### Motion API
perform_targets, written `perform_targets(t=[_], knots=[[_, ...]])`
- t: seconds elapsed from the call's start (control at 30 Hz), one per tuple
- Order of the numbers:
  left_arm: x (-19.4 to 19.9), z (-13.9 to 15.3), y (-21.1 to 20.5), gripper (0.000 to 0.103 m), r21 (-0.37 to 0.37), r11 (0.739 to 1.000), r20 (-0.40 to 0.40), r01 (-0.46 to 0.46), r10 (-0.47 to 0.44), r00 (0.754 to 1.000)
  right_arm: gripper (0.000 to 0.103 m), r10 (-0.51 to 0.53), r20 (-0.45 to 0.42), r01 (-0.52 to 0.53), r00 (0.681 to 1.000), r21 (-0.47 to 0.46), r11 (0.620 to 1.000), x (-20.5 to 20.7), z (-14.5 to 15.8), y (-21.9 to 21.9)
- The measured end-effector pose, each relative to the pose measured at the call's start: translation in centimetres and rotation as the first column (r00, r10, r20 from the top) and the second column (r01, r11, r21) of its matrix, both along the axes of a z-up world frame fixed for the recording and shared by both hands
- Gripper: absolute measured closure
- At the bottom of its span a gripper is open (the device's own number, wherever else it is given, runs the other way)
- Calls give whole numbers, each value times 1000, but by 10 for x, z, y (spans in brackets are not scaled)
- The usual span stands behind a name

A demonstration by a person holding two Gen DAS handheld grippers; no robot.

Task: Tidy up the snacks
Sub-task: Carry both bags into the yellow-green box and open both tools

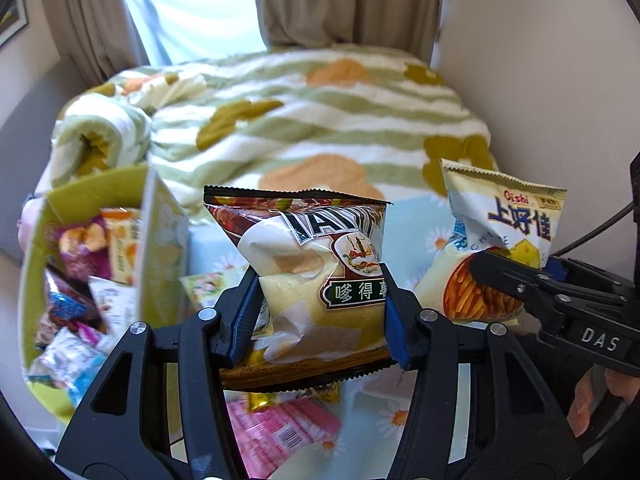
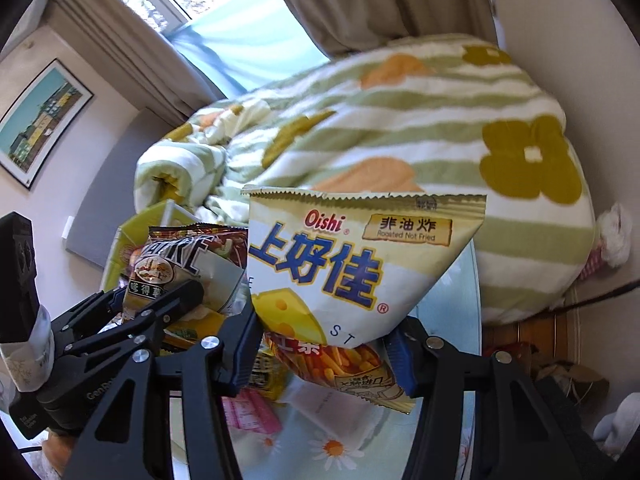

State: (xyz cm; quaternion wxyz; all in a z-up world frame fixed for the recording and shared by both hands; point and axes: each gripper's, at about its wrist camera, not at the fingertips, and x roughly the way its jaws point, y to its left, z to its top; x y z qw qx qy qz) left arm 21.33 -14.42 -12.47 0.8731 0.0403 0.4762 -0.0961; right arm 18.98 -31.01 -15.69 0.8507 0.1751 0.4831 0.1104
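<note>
Both hands have a bag up off the table. The left gripper (image 1: 320, 312) is clamped on a brown and cream chip bag (image 1: 312, 276), its blue pads (image 1: 246, 320) pressing the lower half from either side so the bag stands upright between them, crumpled at the waist. Just to its right, the right gripper (image 2: 324, 356) is squeezed onto the lower part of a pale yellow Oishi cheese stick bag (image 2: 360, 272), which rises above the jaws with its serrated top edge level; the two bags hang side by side, near each other but apart. To the left of the chip bag stands a green cardboard box (image 1: 160, 232), open at the top and tilted in the fisheye view, packed with small wrapped snacks (image 1: 92, 264) in purple, orange, blue and silver. Below the held bags, on the light blue daisy-print tabletop (image 1: 384, 412), lie a pink packet (image 1: 280, 432) and a yellow packet (image 2: 268, 376). Behind it all is a bed under a green-striped flowered blanket (image 1: 320, 120), with curtains (image 1: 348, 0) at the window.
</note>
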Motion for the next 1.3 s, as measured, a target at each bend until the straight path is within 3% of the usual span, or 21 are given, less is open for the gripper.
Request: perform_targets(t=[0.2,0.53,0.67,0.83,1.2,1.27,1.3], knots=[[-15,56,53,53,-36,998,98,-56,60,993,52,56,85,-57,995,7,998,-3,41,37],[-19,89,187,53,-24,980,144,-195,197,970,52,207,166,-213,964,23,977,9,79,156],[-12,83,241,53,-12,973,129,-232,232,964,52,247,166,-254,955,23,967,18,82,208],[8,53,300,53,12,971,69,-240,238,969,52,275,131,-280,952,17,960,35,69,260],[54,-10,338,51,-19,991,-57,-135,133,989,52,215,58,-213,975,-30,977,62,39,313],[57,-18,341,38,-59,993,-75,-99,94,993,52,199,46,-196,979,-55,979,64,36,319],[58,-19,342,14,-70,993,-80,-92,87,993,52,192,42,-189,981,-67,980,65,35,320]])
